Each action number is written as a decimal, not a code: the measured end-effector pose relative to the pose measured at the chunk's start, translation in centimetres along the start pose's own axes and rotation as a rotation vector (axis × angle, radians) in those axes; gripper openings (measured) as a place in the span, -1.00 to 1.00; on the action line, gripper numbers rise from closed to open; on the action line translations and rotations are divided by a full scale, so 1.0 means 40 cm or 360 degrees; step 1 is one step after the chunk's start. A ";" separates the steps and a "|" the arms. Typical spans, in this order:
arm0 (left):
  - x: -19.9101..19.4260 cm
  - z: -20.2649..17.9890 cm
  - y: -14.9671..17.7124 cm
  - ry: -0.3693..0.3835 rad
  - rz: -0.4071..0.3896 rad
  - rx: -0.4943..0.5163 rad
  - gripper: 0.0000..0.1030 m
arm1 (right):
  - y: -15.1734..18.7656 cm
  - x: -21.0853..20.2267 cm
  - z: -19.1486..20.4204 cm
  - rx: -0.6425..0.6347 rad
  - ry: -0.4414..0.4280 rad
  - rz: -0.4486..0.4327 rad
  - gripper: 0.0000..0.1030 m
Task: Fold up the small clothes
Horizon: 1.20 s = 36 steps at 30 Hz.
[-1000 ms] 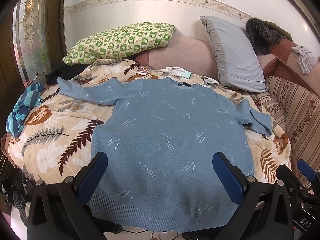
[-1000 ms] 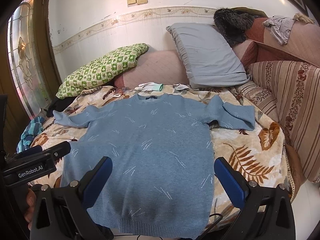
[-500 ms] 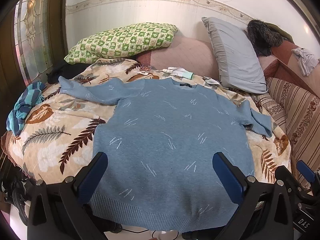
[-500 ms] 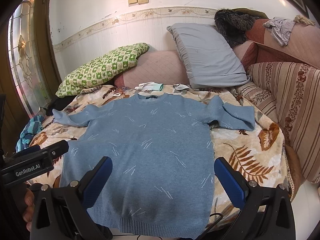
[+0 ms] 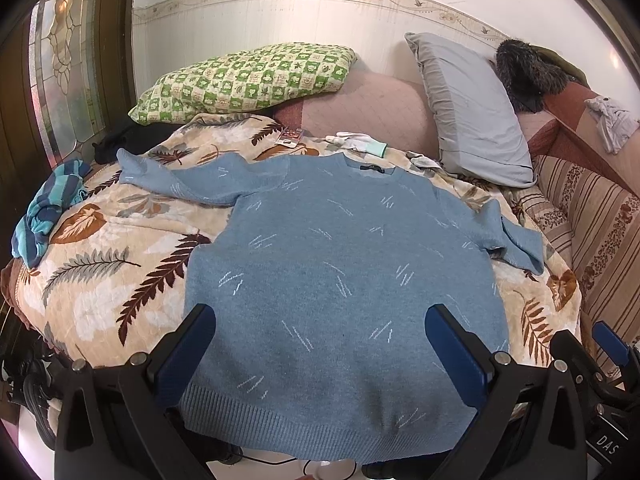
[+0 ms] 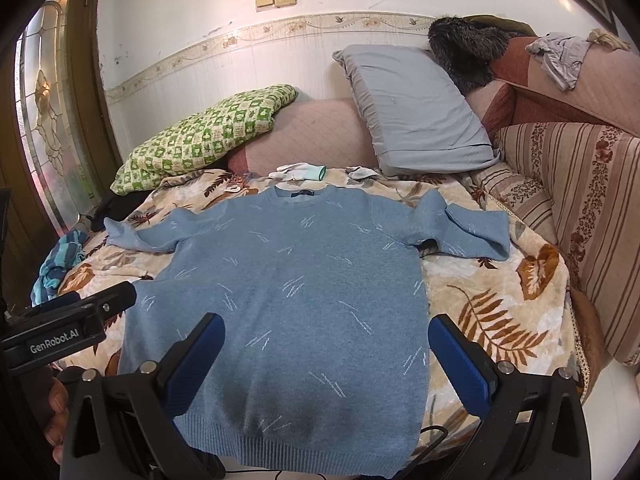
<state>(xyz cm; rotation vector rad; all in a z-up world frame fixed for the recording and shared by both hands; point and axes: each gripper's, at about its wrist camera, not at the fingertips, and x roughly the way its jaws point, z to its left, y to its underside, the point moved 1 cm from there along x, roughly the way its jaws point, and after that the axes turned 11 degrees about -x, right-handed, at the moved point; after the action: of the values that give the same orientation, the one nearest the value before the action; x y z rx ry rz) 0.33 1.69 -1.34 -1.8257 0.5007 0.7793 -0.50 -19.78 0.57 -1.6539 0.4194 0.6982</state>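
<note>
A light blue knit sweater [image 5: 340,264] [image 6: 288,280] lies flat, front up, on a leaf-patterned blanket [image 5: 100,264] [image 6: 500,300], hem toward me. Its left sleeve stretches out to the left; its right sleeve is folded over on itself at the right. My left gripper [image 5: 320,344] hovers open above the hem, with nothing between its blue fingers [image 5: 184,344]. Over the same hem my right gripper [image 6: 326,354] is open and empty too. The left gripper's body [image 6: 68,328] shows at the left of the right wrist view.
A green checked pillow [image 5: 244,76] and a grey pillow [image 5: 472,108] lean at the back. White gloves [image 5: 360,142] lie by the collar. A striped blue cloth [image 5: 48,208] sits at the blanket's left edge. A striped sofa arm [image 6: 580,208] borders the right.
Both views have shifted slightly, with the sweater a little lower and closer in the left wrist view. The sweater itself lies as before and both grippers stay open.
</note>
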 end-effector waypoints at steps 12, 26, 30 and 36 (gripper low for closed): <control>0.002 0.007 0.008 0.0004 -0.0001 -0.0005 1.00 | 0.000 -0.001 -0.007 0.0007 0.0002 -0.0001 1.00; 0.013 0.037 0.002 0.0034 0.0027 -0.0070 1.00 | 0.012 0.013 -0.006 0.0049 -0.0043 0.0030 1.00; 0.059 0.102 -0.001 0.0010 0.0116 -0.0220 1.00 | 0.044 0.061 -0.074 0.0293 -0.0230 0.0136 1.00; 0.162 0.163 0.012 -0.0074 0.0297 -0.0310 1.00 | 0.088 0.123 -0.285 0.0658 -0.0256 0.0178 1.00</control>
<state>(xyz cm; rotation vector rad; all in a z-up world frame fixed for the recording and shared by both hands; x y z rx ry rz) 2.76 7.69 -7.88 -1.9533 0.5877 1.0256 3.43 -31.06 -4.29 -1.1836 0.5051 0.7636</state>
